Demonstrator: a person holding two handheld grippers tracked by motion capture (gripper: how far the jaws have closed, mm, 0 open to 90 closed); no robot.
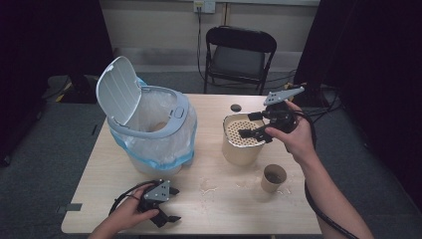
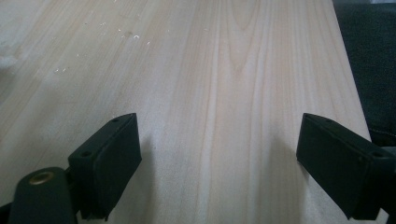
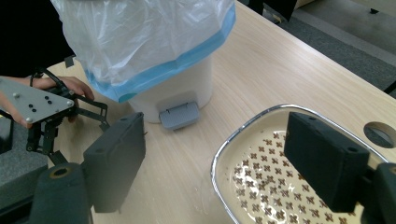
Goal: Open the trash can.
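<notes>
A white pedal bin [image 1: 149, 124] with its lid [image 1: 117, 89] flipped up and a blue-edged plastic liner [image 3: 154, 46] stands at the table's left. Right of it sits a beige pot [image 1: 241, 152] with a perforated strainer insert [image 3: 261, 186] on top. My right gripper [image 1: 249, 124] hovers open over that strainer, its jaws wide apart in the right gripper view [image 3: 219, 163]. A small paper cup [image 1: 273, 178] stands in front of the pot. My left gripper [image 1: 174, 204] rests low near the front edge, open, with bare wood between its jaws [image 2: 219, 163].
The bin's grey foot pedal [image 3: 180, 115] faces the strainer. White crumbs [image 1: 209, 188] are scattered on the wooden table [image 1: 224, 214]. A dark round hole [image 1: 235, 107] sits near the far edge. A black folding chair [image 1: 239, 55] stands behind the table.
</notes>
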